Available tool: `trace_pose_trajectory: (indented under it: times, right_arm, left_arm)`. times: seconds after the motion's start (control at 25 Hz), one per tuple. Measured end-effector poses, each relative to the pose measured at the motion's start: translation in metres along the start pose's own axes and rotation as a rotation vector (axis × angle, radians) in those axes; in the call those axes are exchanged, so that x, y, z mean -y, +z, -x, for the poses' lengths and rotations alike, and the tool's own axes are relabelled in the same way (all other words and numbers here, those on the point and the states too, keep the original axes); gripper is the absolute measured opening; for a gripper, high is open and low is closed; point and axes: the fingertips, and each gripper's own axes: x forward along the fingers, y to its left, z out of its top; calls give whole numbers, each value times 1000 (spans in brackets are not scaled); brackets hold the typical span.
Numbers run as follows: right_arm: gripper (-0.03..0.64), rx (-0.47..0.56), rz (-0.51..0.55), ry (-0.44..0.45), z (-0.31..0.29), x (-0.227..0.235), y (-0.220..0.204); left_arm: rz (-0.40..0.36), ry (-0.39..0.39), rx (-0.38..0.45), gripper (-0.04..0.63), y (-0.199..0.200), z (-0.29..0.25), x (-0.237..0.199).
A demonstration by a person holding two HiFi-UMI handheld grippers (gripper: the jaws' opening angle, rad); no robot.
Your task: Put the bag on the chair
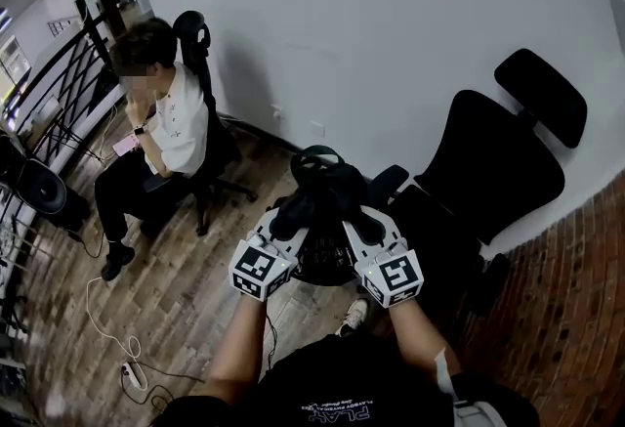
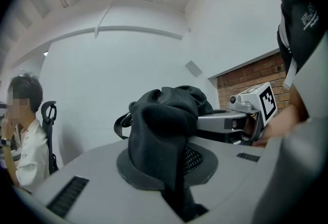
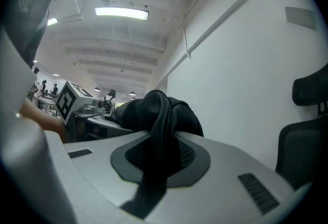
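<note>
Two tools, left tool [image 1: 291, 218] and right tool [image 1: 359, 222], nearly closed, each pinching black bag [image 1: 327, 189]. Bag held up mid-frame, not yet on chair [image 1: 493, 166] at right.

I read the bag [image 1: 327, 191] as black cloth, matt and soft, bunched in loose folds. My left gripper [image 1: 289, 220] and right gripper [image 1: 357, 222] have smooth, matt grey plastic jaws with dark pads [image 2: 197, 159] that look rubbery and finely dimpled. The chair [image 1: 488, 161] is black and matt; I cannot tell mesh from cloth. The wall [image 1: 371, 24] looks smooth, painted white. The floor [image 1: 186, 288] is worn wood planks at left and rough red brick [image 1: 576, 298] at right.
</note>
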Motion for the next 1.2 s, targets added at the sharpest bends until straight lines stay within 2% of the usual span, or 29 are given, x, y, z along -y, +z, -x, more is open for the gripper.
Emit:
trace_pose_trajectory:
  times: [0.2, 0.36, 0.68, 0.88, 1.2]
  right_arm:
    - [52, 0, -9, -20, -2, 44, 2]
    - [52, 20, -3, -52, 3, 78, 6]
    - [52, 55, 4, -111, 22, 154, 19]
    - [52, 82, 48, -155, 39, 198, 31]
    - [52, 75, 47, -282, 74, 253, 25]
  left_arm:
    - [5, -17, -23, 58, 9, -48, -1]
    - [-20, -47, -27, 58, 21, -83, 6]
    - [-34, -98, -23, 58, 47, -159, 29]
    - [-48, -155, 10, 58, 65, -202, 49]
    - [-48, -271, 12, 58, 68, -257, 88]
